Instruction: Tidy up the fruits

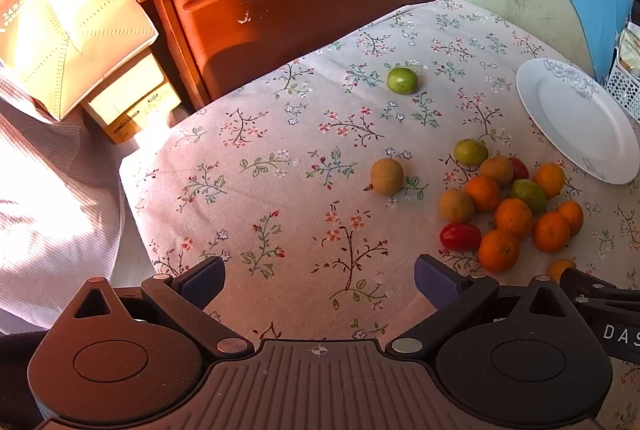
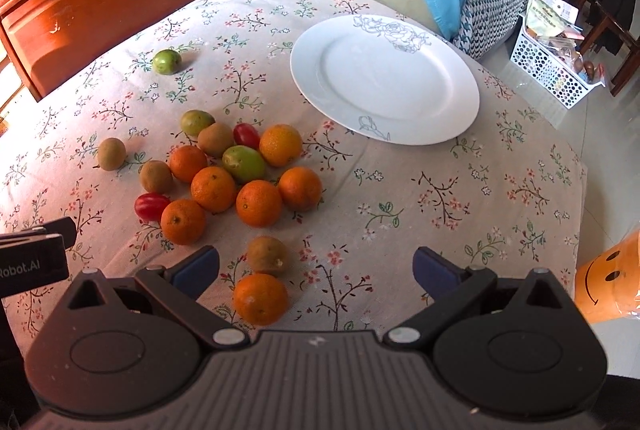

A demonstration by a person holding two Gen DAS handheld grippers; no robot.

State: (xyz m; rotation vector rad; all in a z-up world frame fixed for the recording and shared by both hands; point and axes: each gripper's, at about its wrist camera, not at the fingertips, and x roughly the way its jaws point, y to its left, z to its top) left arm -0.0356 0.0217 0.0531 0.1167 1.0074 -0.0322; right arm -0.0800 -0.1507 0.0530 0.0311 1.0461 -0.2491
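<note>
Currently, your left claw is open, with both padded fingers spread wide above bare floral tablecloth and nothing between them. Your right claw is likewise open and empty; one orange and one brown fruit lie on the cloth between its fingers, nearer the left finger, and neither finger touches them.

The desk is covered by the tablecloth. The main fruit cluster lies near the middle of the desk, ahead and to the left in the right wrist view, and at the right side in the left wrist view. It contains several oranges, brown round fruits, green fruits and two red cherry tomatoes, most of them touching one another.

Two pieces lie apart from the cluster:
- A single brown fruit sits just to the left of the group.
- A lone green fruit sits well apart, toward the far edge of the desk.

The white plate rests on the cloth beyond and to the right of the cluster. No fruit is on it.

A wooden cabinet stands behind the desk. A white perforated basket stands on the floor to the right.
</note>
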